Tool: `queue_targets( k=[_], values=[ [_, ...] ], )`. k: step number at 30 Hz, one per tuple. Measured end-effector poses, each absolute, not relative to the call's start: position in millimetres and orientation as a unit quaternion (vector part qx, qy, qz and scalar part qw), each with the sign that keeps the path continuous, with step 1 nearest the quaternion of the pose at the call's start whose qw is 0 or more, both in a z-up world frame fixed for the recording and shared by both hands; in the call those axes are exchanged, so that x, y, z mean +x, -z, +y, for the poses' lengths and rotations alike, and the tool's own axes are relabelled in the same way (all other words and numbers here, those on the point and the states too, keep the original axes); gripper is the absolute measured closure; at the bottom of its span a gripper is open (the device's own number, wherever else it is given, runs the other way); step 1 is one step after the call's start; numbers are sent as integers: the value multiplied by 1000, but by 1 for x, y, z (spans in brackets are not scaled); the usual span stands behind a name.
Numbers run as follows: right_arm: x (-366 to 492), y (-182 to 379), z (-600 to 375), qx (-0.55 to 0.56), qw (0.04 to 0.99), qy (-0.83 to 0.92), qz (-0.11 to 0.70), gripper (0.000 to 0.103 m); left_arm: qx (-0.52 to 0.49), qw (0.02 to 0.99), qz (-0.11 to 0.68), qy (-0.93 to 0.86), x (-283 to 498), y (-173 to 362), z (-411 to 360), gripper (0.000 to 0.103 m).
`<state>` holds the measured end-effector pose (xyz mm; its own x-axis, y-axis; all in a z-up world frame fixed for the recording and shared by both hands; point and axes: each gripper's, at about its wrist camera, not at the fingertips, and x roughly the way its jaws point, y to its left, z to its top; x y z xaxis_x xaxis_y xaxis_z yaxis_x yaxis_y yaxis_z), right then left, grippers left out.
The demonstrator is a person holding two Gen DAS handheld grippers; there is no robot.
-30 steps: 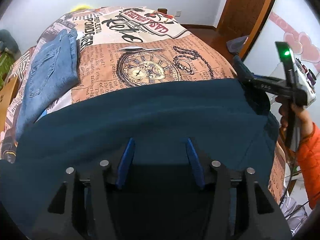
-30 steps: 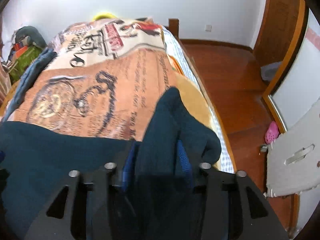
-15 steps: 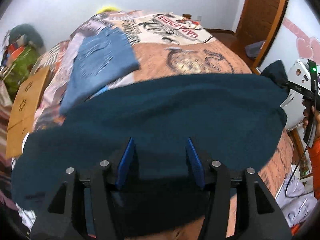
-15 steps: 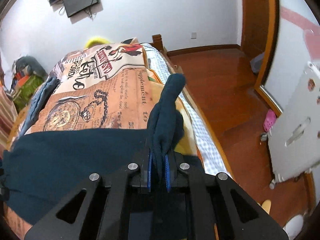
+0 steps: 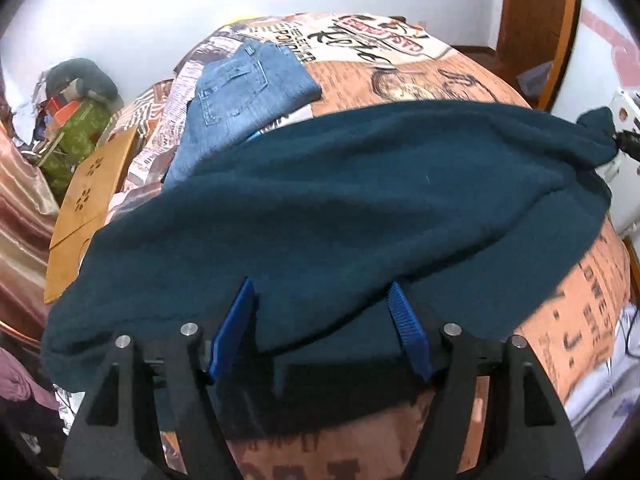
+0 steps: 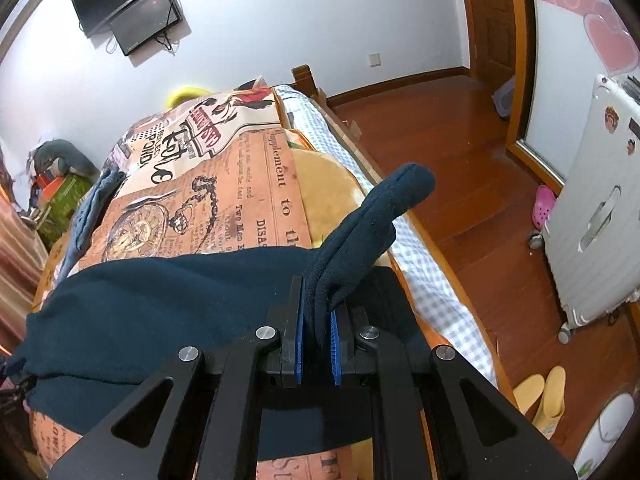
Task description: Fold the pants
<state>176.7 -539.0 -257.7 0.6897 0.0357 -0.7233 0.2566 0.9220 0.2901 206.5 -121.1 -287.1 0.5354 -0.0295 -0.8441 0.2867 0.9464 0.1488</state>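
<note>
- A bed [image 5: 460, 76] fills the middle of a white-walled room, its cover printed with old newspaper text, a pocket watch and chain, in orange and cream.
- Dark teal pants [image 5: 340, 208] lie spread across the near part of the bed, from its left side to its right edge.
- One pair of blue jeans [image 5: 240, 96] lies folded farther back on the left, its near end tucked under the far edge of the teal fabric.
- The left gripper [image 5: 320, 300] hovers over the near hem; its jaws have just been opening and stand apart, the cloth lying loose between the blue pads [image 5: 236, 320] and not pressed by them.
- The right gripper [image 6: 318, 312] has its jaws clamped on a bunched corner of the pants at the right side of the bed, and a tongue of fabric sticks up beyond the pads.
- Only the left wrist view shows a wooden board [image 5: 88, 204] with flower cut-outs beside the bed's left edge, and the clutter [image 5: 72, 112] heaped in the far left corner at close range.
- Only the right wrist view shows two dark screens [image 6: 132, 8] on the wall, a red-brown wooden floor [image 6: 460, 160], a white suitcase [image 6: 600, 216] on wheels, a pink clog [image 6: 544, 204], a pair of yellow slippers [image 6: 548, 396], a wooden door [image 6: 492, 20] and a checked sheet [image 6: 432, 280] along the bed's right edge.
- Counted: two garments, two grippers, two screens, one suitcase.
</note>
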Motion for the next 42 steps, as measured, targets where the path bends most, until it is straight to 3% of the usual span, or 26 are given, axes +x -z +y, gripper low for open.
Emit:
queue_targets(
  k=[2, 4, 9, 15, 24, 28, 42],
  values=[
    [176, 254, -541, 188, 902, 60, 384, 94, 134, 867, 470, 94, 213, 288, -126, 45],
    [176, 248, -542, 187, 905, 59, 377, 94, 138, 864, 474, 102, 219, 289, -132, 68],
    [170, 227, -544, 180, 917, 56, 352, 94, 139, 882, 440, 97, 218, 261, -135, 84],
    [151, 234, -553, 198, 913, 63, 351, 94, 99, 894, 423, 113, 198, 230, -117, 84],
    [133, 295, -560, 232, 873, 69, 424, 94, 92, 865, 478, 121, 175, 274, -121, 84],
    [132, 302, -556, 210, 863, 77, 453, 88, 63, 864, 484, 123, 170, 274, -114, 84],
    [100, 256, -547, 141, 882, 125, 432, 79, -11, 904, 421, 75, 143, 210, -36, 63]
  ],
)
